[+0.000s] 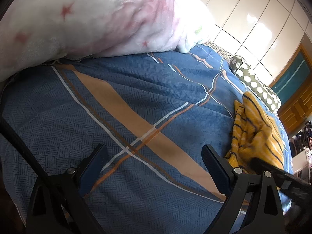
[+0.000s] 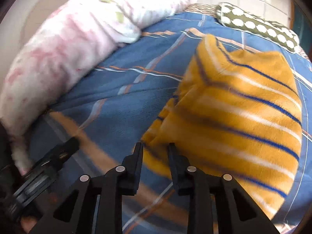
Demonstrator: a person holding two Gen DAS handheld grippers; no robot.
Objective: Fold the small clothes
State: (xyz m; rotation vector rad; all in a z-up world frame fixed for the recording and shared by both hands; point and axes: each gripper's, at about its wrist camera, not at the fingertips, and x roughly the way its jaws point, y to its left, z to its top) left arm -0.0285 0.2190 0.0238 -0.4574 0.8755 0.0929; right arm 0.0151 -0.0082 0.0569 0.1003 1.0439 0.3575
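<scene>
- Far left: a pink-and-white fleece blanket [image 1: 93, 19] lies bunched along the far edge of the bed, off the working area.
- Left and centre: the left gripper [image 1: 154, 161] hovers over bare blue plaid bedsheet [image 1: 109, 101] with its fingers spread wide and nothing between them.
- Centre right: the right gripper [image 2: 155, 148] has its fingers close together but with a visible gap. The near edge of the yellow striped garment [image 2: 239, 113] sits right at the tips; motion blur hides whether cloth is pinched, so I cannot tell.
- Right: the garment lies in a crumpled mound on the sheet, to the right of the left gripper and directly ahead of the right one.
- Far right: an olive bolster with white dots [image 2: 259, 25] rests along the far edge, just beyond the garment.
- Step in hand, as I judge it: folding has not begun; the garment is only being taken up. Next it must be drawn left onto the bare sheet and spread flat, the left gripper taking a second edge.
- Containers: none in view; nothing sits in a basket or bin.
</scene>
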